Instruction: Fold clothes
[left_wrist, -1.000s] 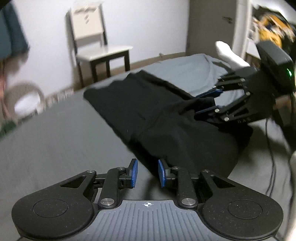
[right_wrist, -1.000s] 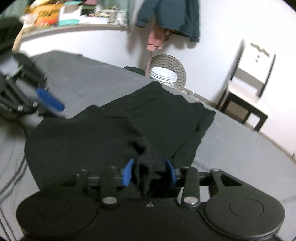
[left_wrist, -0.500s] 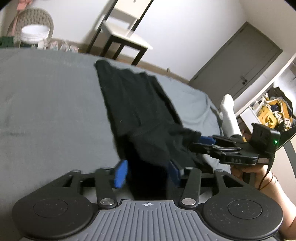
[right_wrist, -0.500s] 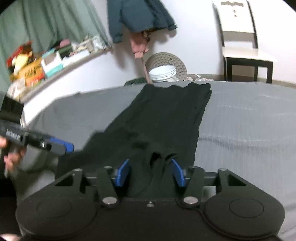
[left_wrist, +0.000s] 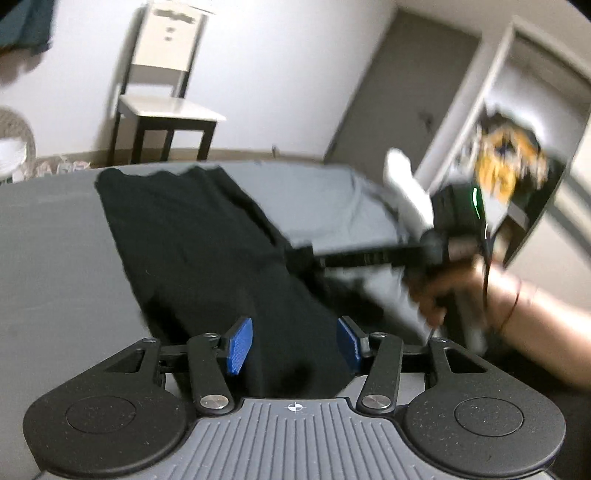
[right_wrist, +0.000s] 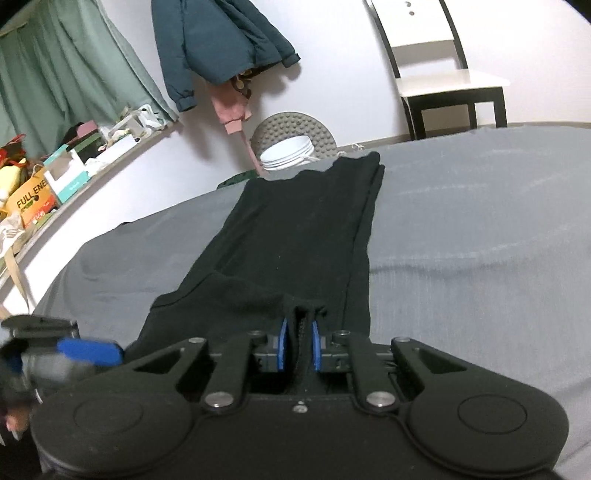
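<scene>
R gripper (right_wrist: 297, 345) pinching black garment (right_wrist: 303, 236), L gripper (left_wrist: 293, 345) prob. wide

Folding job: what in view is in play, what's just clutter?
In play: black garment on the bed; right gripper shut on it; left gripper open around it.

Clutter: chair, jacket, bucket, boxes.

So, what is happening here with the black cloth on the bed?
A person holds a gripper in each hand and is folding a black garment that lies stretched in a long strip on the grey bed. The right gripper is shut on the near end of the garment. The left gripper is open, with black fabric between its fingers, not yet clamped.
</scene>
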